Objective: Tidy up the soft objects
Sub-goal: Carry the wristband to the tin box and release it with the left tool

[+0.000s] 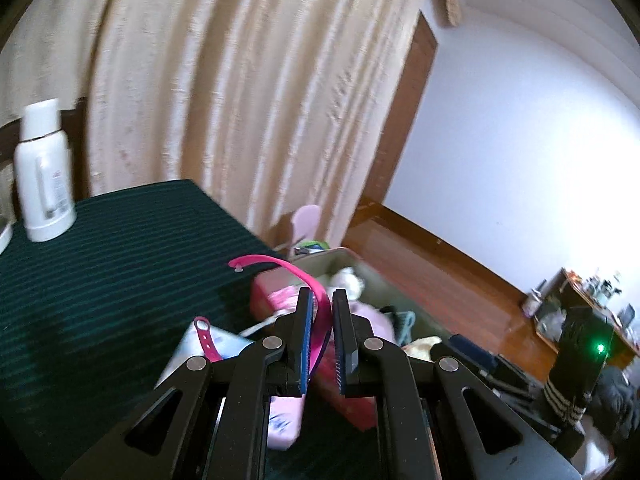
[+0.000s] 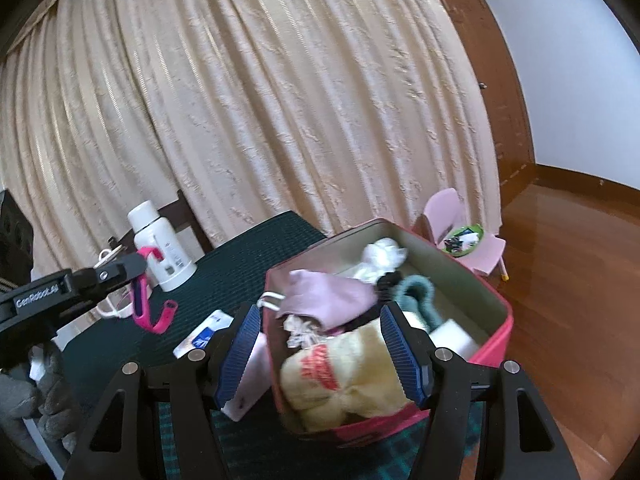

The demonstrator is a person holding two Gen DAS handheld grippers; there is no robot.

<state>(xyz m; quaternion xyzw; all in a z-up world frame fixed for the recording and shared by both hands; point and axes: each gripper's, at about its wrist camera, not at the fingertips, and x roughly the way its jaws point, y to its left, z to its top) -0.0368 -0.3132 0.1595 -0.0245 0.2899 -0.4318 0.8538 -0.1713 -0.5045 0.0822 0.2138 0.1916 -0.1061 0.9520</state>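
My left gripper (image 1: 323, 294) is shut on a bright pink wristband (image 1: 316, 308), whose two loose ends curl out over the table. It holds the band in the air just left of a red box (image 1: 344, 254). From the right wrist view, the left gripper (image 2: 140, 262) hangs at the left with the wristband (image 2: 154, 320) dangling from it. The right gripper (image 2: 322, 356) stands open in front of the red box (image 2: 492, 336), its pads touching nothing. A yellow cloth (image 2: 348, 376), a pink cloth (image 2: 328, 296), a white cloth (image 2: 384, 256) and a teal piece (image 2: 420, 292) lie inside the box.
A dark green cloth covers the table (image 1: 100, 272). A white flask (image 2: 160, 248) stands at its far side, and a tissue packet (image 2: 204, 334) lies near the box. A cream curtain (image 2: 280, 100) hangs behind, with a small pink chair (image 2: 460, 224) on the wooden floor beyond the box.
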